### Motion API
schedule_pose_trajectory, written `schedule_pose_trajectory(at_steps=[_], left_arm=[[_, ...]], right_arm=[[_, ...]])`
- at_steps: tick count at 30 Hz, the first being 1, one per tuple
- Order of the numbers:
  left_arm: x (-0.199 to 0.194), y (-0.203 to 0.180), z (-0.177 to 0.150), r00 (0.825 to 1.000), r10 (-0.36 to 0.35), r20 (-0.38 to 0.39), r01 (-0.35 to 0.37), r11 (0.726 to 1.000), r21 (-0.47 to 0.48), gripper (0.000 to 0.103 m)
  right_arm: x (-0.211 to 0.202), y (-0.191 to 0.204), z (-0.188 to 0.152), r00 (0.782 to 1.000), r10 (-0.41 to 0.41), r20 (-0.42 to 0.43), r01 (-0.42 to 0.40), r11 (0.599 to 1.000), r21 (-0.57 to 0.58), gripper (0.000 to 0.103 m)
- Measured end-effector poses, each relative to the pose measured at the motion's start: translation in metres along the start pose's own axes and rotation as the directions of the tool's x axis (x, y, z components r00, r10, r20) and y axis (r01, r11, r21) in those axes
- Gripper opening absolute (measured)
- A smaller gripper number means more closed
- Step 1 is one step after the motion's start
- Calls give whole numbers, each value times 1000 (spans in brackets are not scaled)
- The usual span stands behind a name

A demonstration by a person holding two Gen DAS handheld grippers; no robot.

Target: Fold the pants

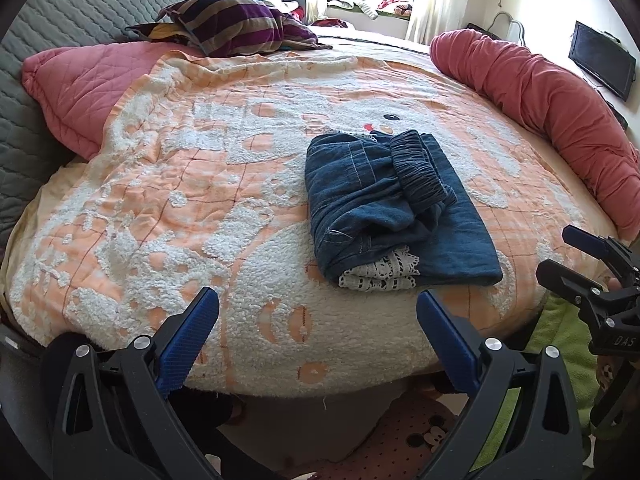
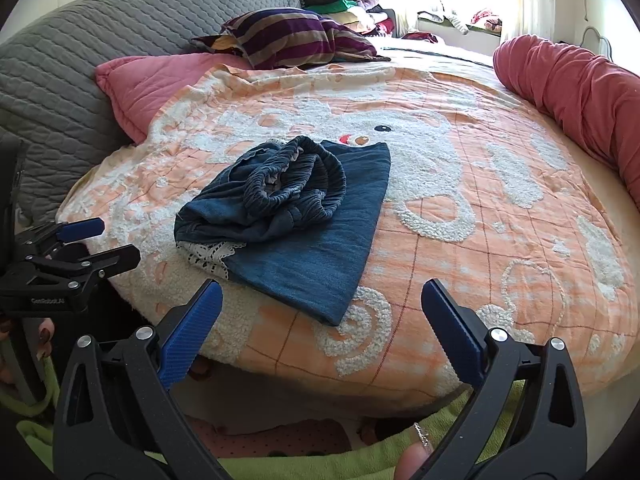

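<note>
Dark blue denim pants (image 1: 392,208) with white lace trim lie folded in a compact stack on the orange and white blanket (image 1: 200,184); the elastic waistband sits bunched on top. They also show in the right wrist view (image 2: 296,216). My left gripper (image 1: 318,312) is open and empty, held back at the bed's near edge, short of the pants. My right gripper (image 2: 322,304) is open and empty, also near the bed's edge, just in front of the pants. Each gripper shows in the other's view, the right one (image 1: 576,256) and the left one (image 2: 96,240).
A pink quilted pillow (image 1: 84,84) and a grey headboard (image 1: 60,20) lie at the left. A striped cushion (image 1: 236,24) sits at the back. A long red bolster (image 1: 560,100) runs along the right edge. Green fabric (image 2: 280,456) lies below the bed's edge.
</note>
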State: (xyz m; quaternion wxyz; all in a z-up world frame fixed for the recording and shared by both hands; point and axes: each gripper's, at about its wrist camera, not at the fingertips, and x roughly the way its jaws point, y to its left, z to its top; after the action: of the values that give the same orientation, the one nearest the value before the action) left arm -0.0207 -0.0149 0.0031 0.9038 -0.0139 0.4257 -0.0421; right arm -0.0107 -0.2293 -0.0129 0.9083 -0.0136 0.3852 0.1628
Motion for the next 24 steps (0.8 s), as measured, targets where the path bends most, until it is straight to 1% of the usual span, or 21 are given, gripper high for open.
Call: schedule_pose_trajectory(at_steps=[14, 24], left_arm=[[-5, -1, 0, 1000, 12, 10, -12, 1000, 3, 99], [-10, -2, 0, 1000, 0, 18, 0, 1000, 6, 99]], right_arm=[[-2, 2, -1, 1000, -9, -4, 9, 1000, 4, 94], [-3, 1, -3, 1000, -27, -10, 27, 1000, 6, 94]])
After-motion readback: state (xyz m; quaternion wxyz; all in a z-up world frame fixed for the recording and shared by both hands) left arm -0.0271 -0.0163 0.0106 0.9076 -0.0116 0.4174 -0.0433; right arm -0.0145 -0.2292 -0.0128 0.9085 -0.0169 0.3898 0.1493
